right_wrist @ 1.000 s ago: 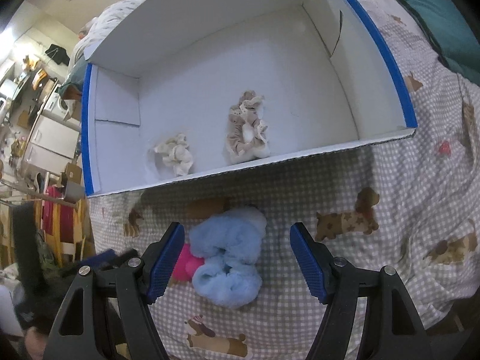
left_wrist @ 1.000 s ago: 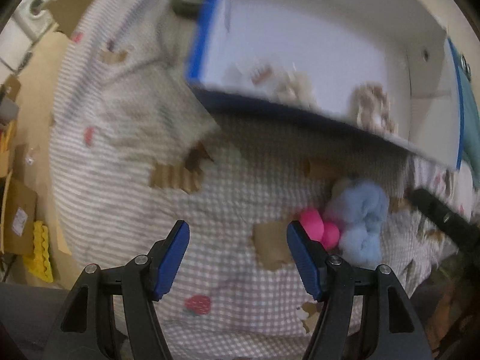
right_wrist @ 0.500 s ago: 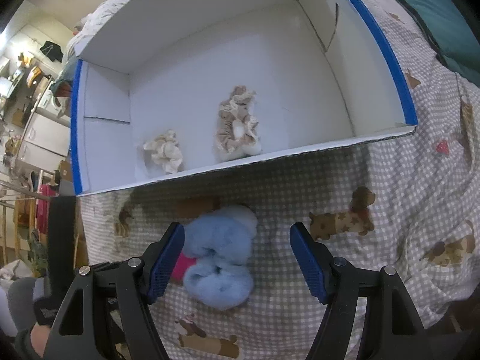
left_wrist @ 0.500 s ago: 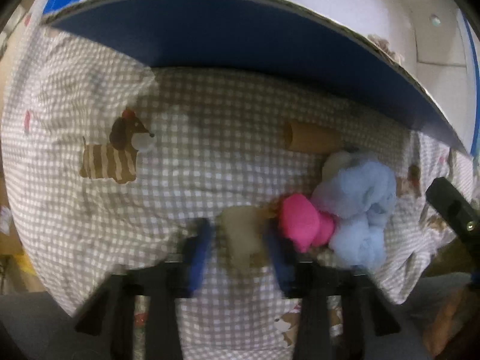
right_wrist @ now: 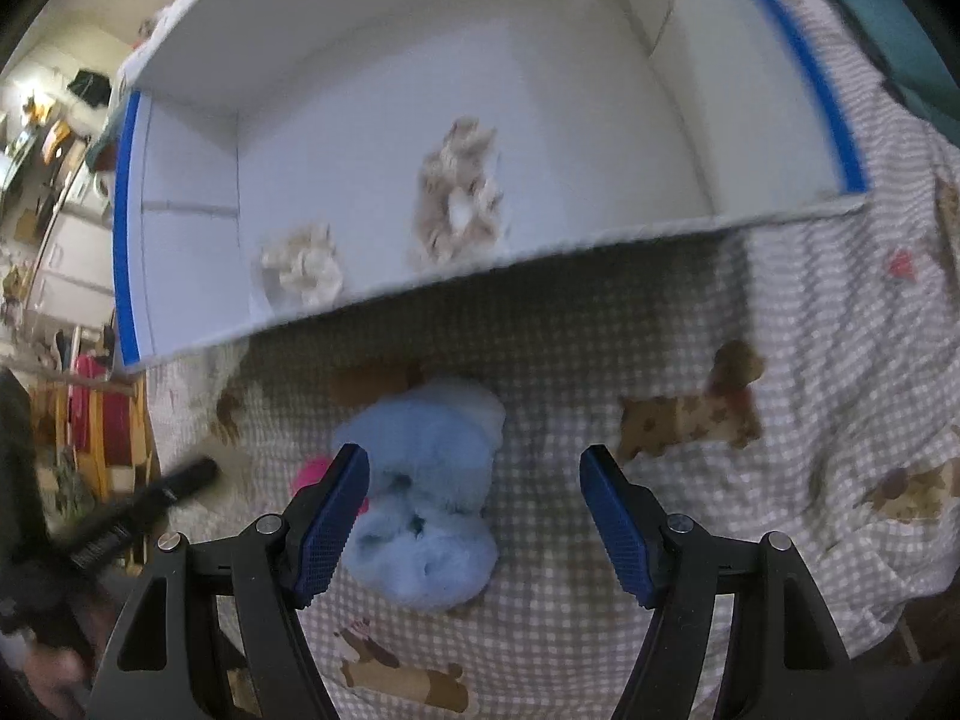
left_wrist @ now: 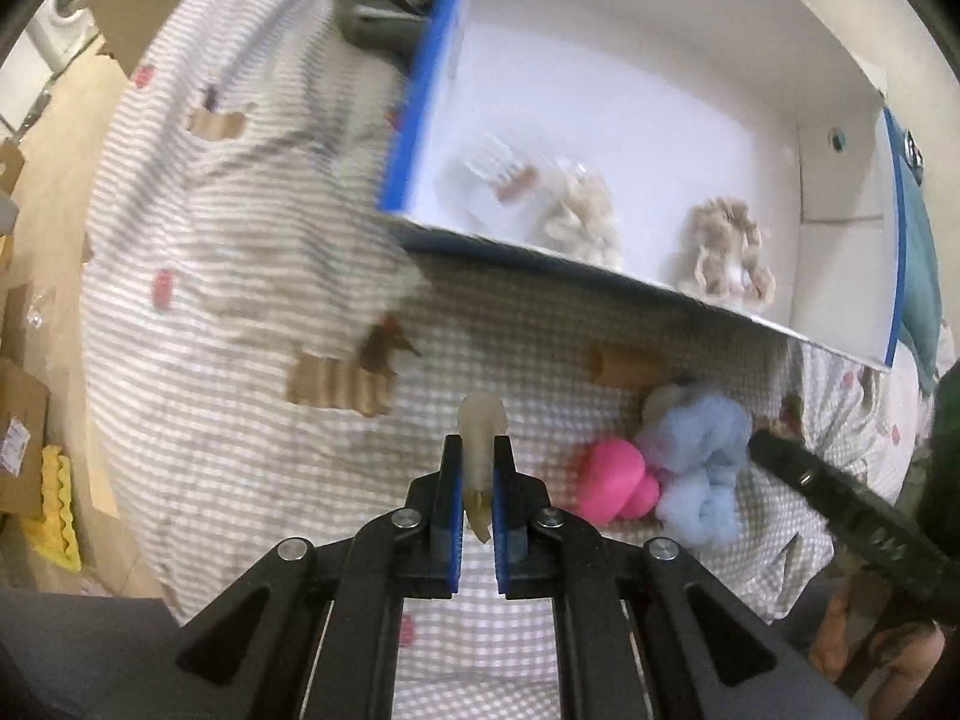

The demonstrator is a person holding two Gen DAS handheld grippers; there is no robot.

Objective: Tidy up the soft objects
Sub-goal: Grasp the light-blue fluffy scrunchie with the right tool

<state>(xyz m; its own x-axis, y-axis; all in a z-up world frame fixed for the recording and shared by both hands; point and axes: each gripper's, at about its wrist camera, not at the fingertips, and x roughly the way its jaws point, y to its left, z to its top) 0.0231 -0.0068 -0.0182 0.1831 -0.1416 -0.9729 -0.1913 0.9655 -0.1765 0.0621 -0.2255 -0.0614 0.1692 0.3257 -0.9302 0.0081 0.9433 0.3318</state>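
My left gripper [left_wrist: 478, 480] is shut on a small beige soft toy [left_wrist: 482, 429] and holds it above the checked bedspread. A pink soft toy [left_wrist: 615, 480] and a light blue fluffy scrunchie [left_wrist: 699, 456] lie to its right. My right gripper [right_wrist: 477, 510] is open, its jaws just in front of the blue scrunchie [right_wrist: 429, 480]; the pink toy [right_wrist: 312, 471] peeks out at its left. The white box with blue edges [left_wrist: 660, 120] holds a cream scrunchie [left_wrist: 582, 222] and a beige scrunchie [left_wrist: 729, 252]. Both also show in the right wrist view, cream [right_wrist: 303, 267] and beige [right_wrist: 459, 201].
The checked bedspread with dog prints [right_wrist: 780, 360] covers the bed. The other gripper's black arm [left_wrist: 840, 510] reaches in at the right of the left wrist view. Cardboard boxes [left_wrist: 24, 420] and a yellow item stand on the floor at the left. A teal pillow [left_wrist: 918, 276] lies beyond the box.
My left gripper dipped to the bedspread, shut on the beige toy and lifted it back up. My right gripper moved slightly closer to the blue scrunchie, still open.
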